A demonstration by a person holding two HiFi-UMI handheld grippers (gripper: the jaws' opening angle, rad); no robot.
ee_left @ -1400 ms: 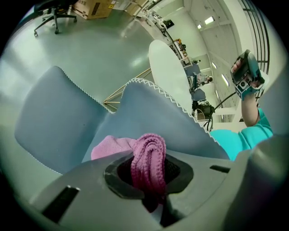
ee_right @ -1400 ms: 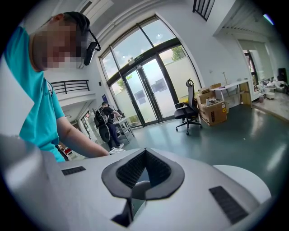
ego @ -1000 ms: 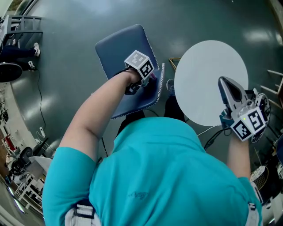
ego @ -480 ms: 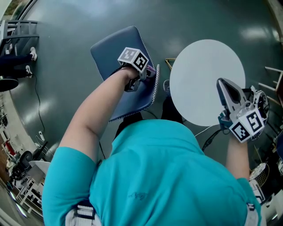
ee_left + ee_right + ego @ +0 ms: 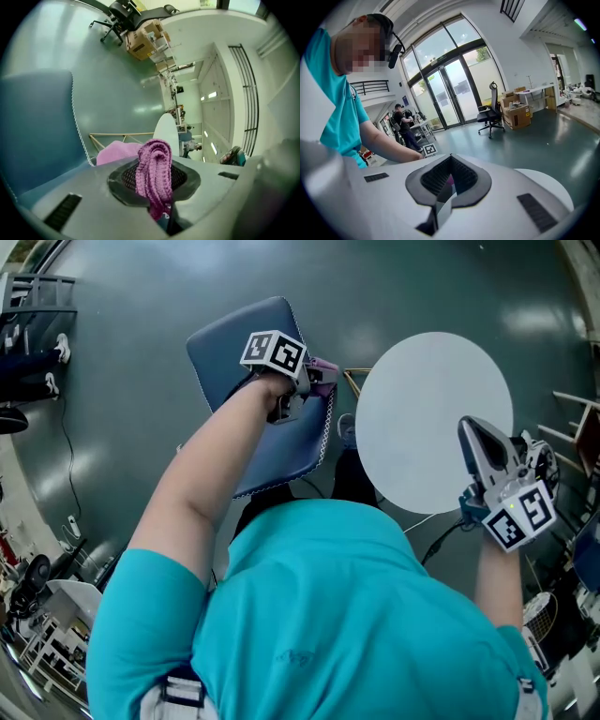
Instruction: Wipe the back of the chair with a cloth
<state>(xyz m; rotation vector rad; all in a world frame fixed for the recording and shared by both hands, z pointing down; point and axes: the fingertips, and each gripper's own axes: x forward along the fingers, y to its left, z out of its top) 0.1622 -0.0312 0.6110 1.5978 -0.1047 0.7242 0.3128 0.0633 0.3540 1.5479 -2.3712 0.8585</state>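
Cloth: pink knit (image 5: 154, 173), pinched in the left gripper. A folded loop stands up out of the pads, and more of it bunches on the far side, just beside the chair's stitched edge. Whether it presses on the padding cannot be told. The head view shows it as a pink patch (image 5: 322, 367) at the chair's right edge.
Left gripper: (image 5: 157, 192) clamped on the cloth. In the head view it (image 5: 305, 390) sits at the chair's right edge, with its marker cube toward the far left.
Chair: blue padding (image 5: 225, 343) with white stitching along the rim, left of the counter. In the left gripper view it (image 5: 37, 122) fills the left side.
Right gripper: (image 5: 446, 185) pads pressed together with nothing between them. In the head view it (image 5: 480, 442) is held over the counter's near right rim, well apart from the chair.
Counter: round and white (image 5: 422, 399), to the right of the chair.
Person: teal shirt (image 5: 328, 615), left arm stretched far toward the chair.
Floor: dark green and glossy (image 5: 141, 296).
Far side: an office chair (image 5: 492, 115) and boxes (image 5: 515, 115) stand near glass doors in the right gripper view.
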